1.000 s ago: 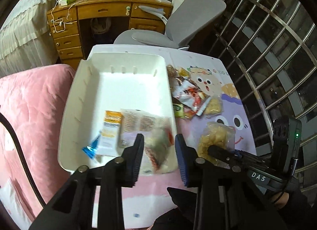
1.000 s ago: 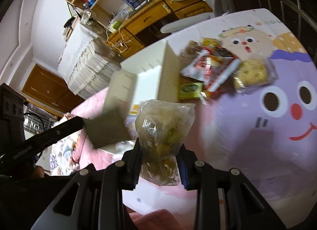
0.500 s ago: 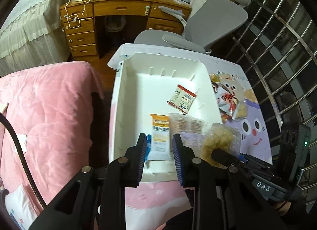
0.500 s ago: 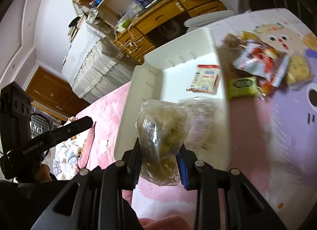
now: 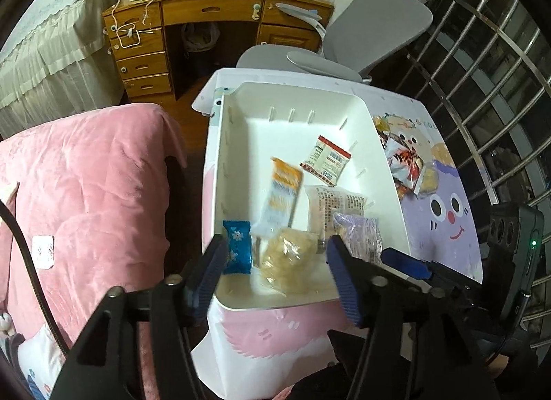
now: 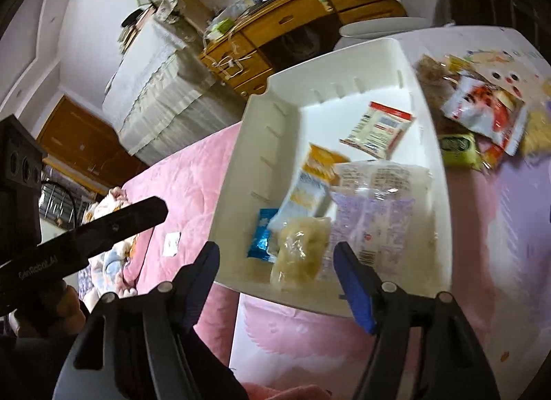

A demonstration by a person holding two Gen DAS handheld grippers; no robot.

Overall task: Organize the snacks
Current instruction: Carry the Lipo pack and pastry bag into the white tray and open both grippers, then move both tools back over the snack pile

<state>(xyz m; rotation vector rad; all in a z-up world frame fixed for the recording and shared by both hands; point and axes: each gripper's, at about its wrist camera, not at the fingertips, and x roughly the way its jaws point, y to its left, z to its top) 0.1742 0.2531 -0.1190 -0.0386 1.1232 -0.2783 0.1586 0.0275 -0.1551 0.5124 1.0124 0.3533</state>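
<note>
A white bin (image 5: 220, 166) stands on the cartoon tablecloth (image 5: 444, 228) with several snack packets in it. A clear bag of pale yellow snacks (image 5: 287, 262) lies at its near end, beside a blue packet (image 5: 237, 250) and a purple one (image 5: 361, 234). My left gripper (image 5: 279, 274) hovers over that end, its jaws opening and its pads touching nothing. My right gripper (image 6: 275, 272) hangs over the same clear bag (image 6: 301, 257) with its jaws also opening. That bag rests in the bin (image 6: 444, 228), free of the pads. More packets (image 6: 482, 114) are piled on the cloth to the right.
A pink blanket (image 5: 86, 193) lies left of the bin. Beyond the table are a wooden desk (image 5: 213, 11) and a grey chair (image 5: 372, 24). A metal window grille (image 5: 499, 90) runs along the right. The right gripper's blue finger (image 5: 406, 264) is close beside the left one.
The right gripper carried the clear bag from the cloth over the bin and let it go; it now lies inside. Both grippers' jaws have spread wide. A red-and-white packet appeared in the bin.
</note>
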